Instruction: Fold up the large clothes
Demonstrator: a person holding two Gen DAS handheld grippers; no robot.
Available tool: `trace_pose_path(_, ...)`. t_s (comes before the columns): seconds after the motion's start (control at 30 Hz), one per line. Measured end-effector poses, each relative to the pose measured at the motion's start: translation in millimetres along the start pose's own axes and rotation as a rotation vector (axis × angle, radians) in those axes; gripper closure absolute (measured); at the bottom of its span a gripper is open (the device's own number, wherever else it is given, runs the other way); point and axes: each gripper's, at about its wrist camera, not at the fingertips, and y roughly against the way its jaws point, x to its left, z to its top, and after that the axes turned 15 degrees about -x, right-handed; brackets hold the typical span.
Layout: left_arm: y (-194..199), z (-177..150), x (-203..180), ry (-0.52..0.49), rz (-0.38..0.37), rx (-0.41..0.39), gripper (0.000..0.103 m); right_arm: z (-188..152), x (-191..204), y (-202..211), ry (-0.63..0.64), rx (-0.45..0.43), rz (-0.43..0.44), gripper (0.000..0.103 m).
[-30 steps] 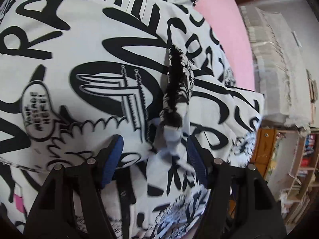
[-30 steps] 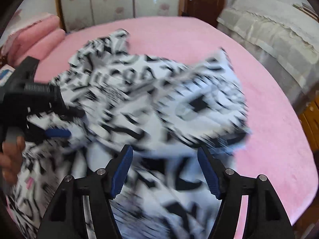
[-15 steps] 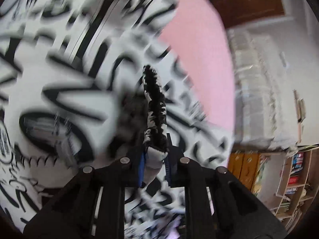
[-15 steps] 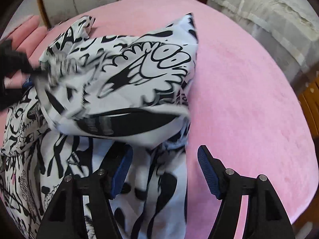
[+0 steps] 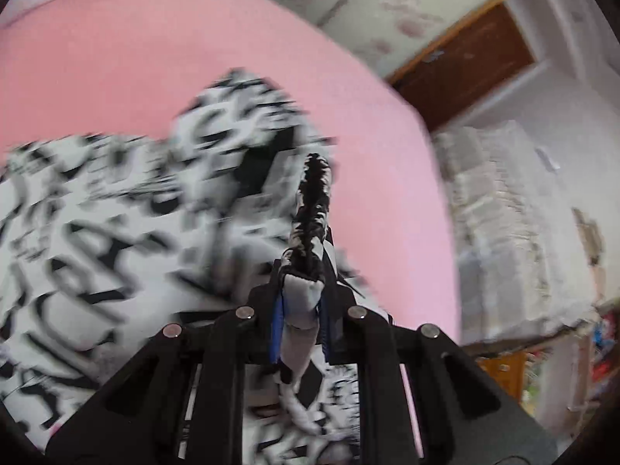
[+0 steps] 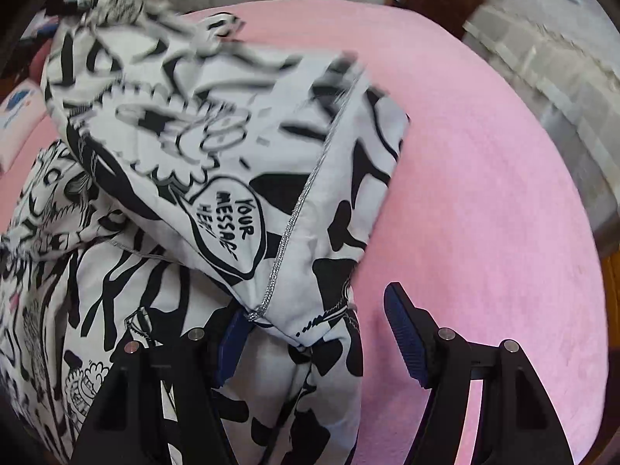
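The printed garment [image 6: 240,201], lying half-lifted on the pink bed [image 6: 484,193], looks soft and light to us, so we judge seams and hems the best holds: the left gripper [image 5: 300,317] is pinched on a bunched edge, while the right gripper [image 6: 317,341] stands apart.

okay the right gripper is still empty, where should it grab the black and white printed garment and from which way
Probably the corner of the garment where the grey stitched seam ends, just ahead of the open right gripper. Come straight down over it: that corner is a doubled, loose edge lying on the pink bedcover. The left gripper already pinches another bunched edge.
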Motion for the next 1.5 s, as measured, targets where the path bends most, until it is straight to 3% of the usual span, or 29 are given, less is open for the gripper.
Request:
trace_pose_path(0.1, 10, -21, 50, 0.076, 0.111, 0.038, 0.091, -1, -1, 7, 0.018, -0.032, 0.006, 0.034)
trace_pose_path(0.2, 14, -47, 87, 0.097, 0.201, 0.071, 0.091, -1, -8, 9, 0.009, -0.047, 0.047, 0.050)
trace_pose_path(0.27, 14, -68, 106, 0.108, 0.234, 0.103, 0.091, -2, -10, 8, 0.012, -0.034, 0.066, 0.060)
trace_pose_path(0.47, 4, -106, 141, 0.168, 0.298, 0.129, 0.091, -9, 0, 19, 0.055, -0.031, 0.056, 0.066)
trace_pose_path(0.73, -13, -87, 129, 0.102, 0.302, 0.115, 0.091, -1, 10, 2, 0.071, 0.026, 0.047, 0.063)
trace_pose_path(0.9, -20, -76, 123, 0.057, 0.317, 0.199, 0.089, -3, 6, 13, 0.034, 0.054, 0.055, 0.061)
trace_pose_path(1.0, -9, -69, 114, -0.028, 0.344, 0.223, 0.081, 0, -1, 28, -0.022, 0.055, 0.064, 0.059)
trace_pose_path(1.13, 25, -60, 91, -0.201, 0.426, 0.151, 0.071, 10, -8, 57, -0.060, -0.017, 0.101, 0.059)
trace_pose_path(1.2, 39, -63, 80, -0.232, 0.393, 0.131, 0.070, 17, -9, 66, -0.101, -0.051, 0.149, 0.059)
trace_pose_path(1.3, 48, -78, 60, -0.211, 0.252, 0.148, 0.071, 29, -6, 59, -0.188, -0.036, 0.205, 0.060)
trace_pose_path(1.37, 45, -94, 41, -0.218, 0.166, 0.186, 0.071, 37, -2, 49, -0.277, -0.021, 0.249, 0.074)
trace_pose_path(1.43, 35, -112, 17, -0.253, 0.085, 0.221, 0.085, 43, 3, 32, -0.393, 0.016, 0.293, 0.085)
trace_pose_path(1.5, 18, -132, -4, -0.288, 0.067, 0.278, 0.093, 41, 8, 8, -0.508, 0.086, 0.322, 0.094)
